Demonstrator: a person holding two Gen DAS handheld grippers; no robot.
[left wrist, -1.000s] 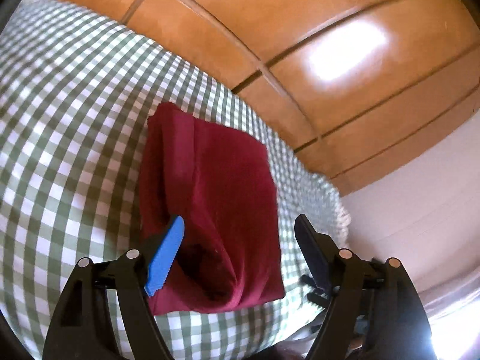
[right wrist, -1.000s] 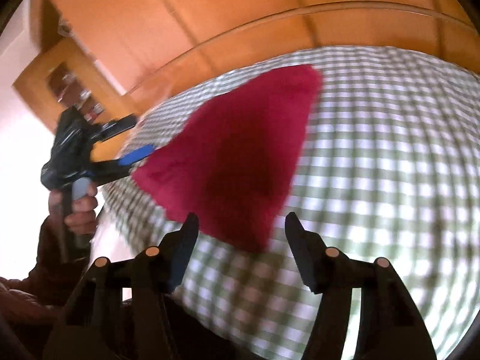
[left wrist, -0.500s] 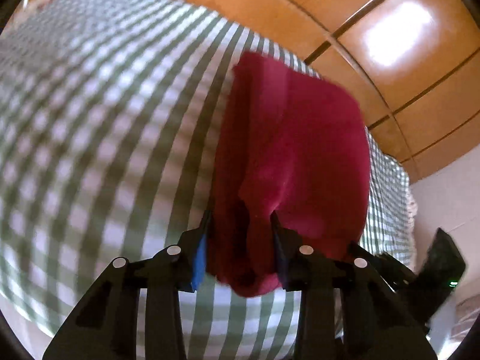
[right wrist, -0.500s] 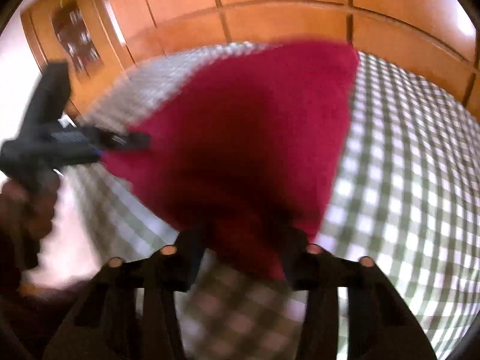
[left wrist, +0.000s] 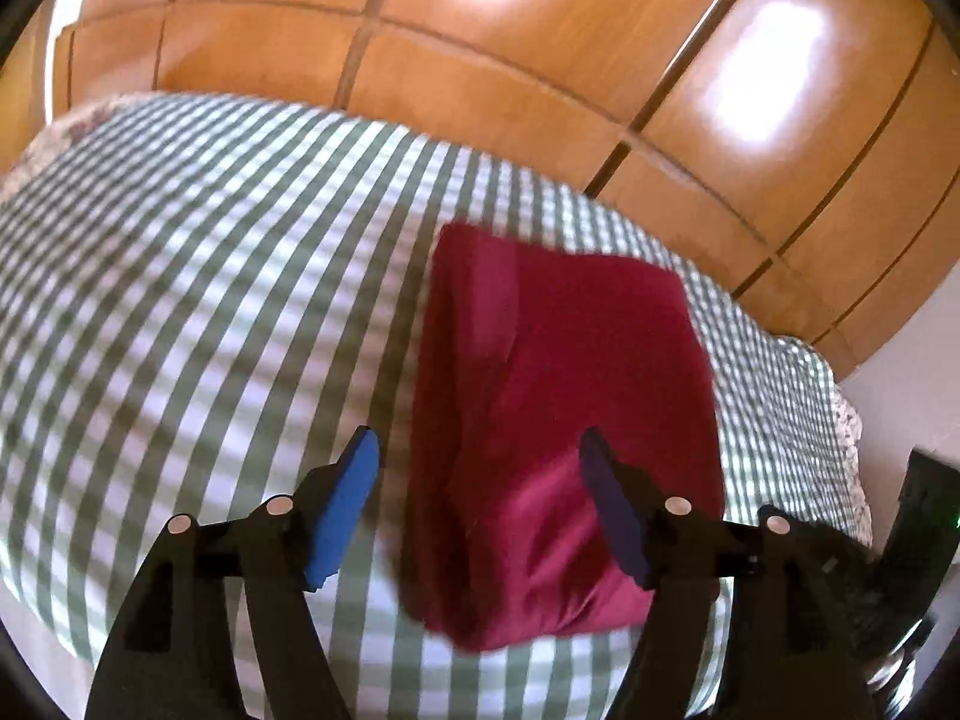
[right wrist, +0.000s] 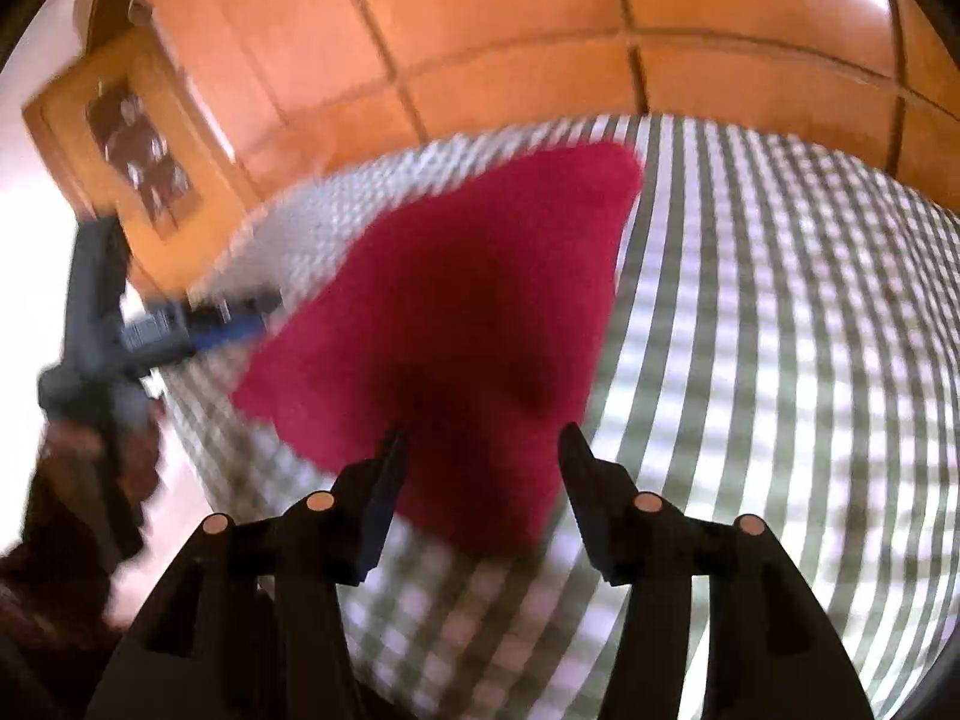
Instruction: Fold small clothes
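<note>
Cloth: one dark red garment (left wrist: 564, 420), folded into a thick rectangle, lies flat on the green-and-white checked bed cover (left wrist: 198, 300), toward the cover's edge nearest the wooden wardrobe panels (left wrist: 540, 60). A narrower flap shows along its left side in the left wrist view; layers look stacked, so the fold is likely near done. Left tool (left wrist: 480, 498) hangs over the near edge, jaws apart after just widening, pads clear of the fabric; nothing gripped. Right tool (right wrist: 480, 480) likewise straddles the near corner from above, jaws just parted, no pinch on the cloth. Both probably let go to leave the bundle settled. Count: one garment, two tools, one hand (right wrist: 102, 438) visible on the left tool's handle. Right view blurred.
</note>
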